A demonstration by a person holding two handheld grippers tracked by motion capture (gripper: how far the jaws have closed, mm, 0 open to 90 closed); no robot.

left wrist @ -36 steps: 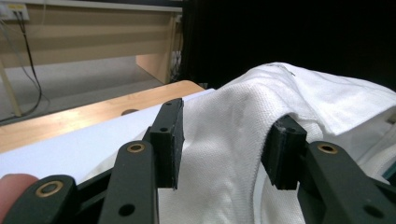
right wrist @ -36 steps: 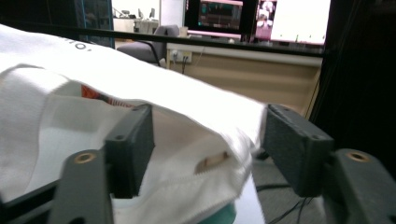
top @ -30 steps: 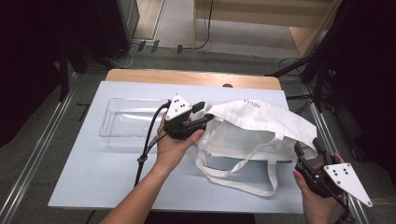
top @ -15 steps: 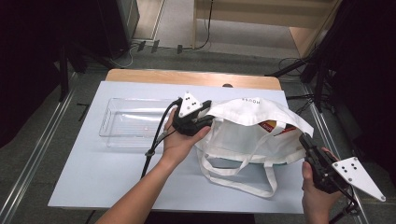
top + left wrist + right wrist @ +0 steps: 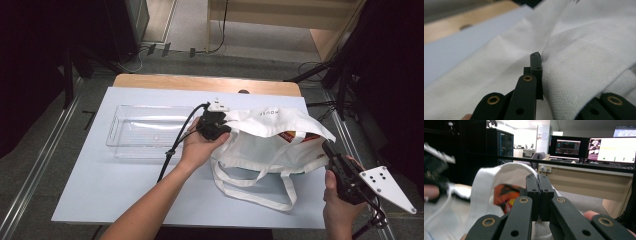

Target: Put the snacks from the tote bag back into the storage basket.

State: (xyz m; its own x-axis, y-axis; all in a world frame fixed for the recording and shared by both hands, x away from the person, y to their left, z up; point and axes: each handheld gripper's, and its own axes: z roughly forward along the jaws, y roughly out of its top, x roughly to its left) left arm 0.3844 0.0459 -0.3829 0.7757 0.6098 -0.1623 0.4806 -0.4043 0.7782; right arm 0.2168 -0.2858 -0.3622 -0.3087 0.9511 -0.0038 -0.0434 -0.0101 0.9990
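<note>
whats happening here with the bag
A person is working a white tote bag open on a light blue table, with a two-jaw gripper in each hand. The left gripper has just closed on the bag's cloth at its left end. The right gripper is shut at the bag's right end, seemingly pinching its edge. An orange packet shows inside the mouth. A clear plastic tray sits to the left of the bag.
</note>
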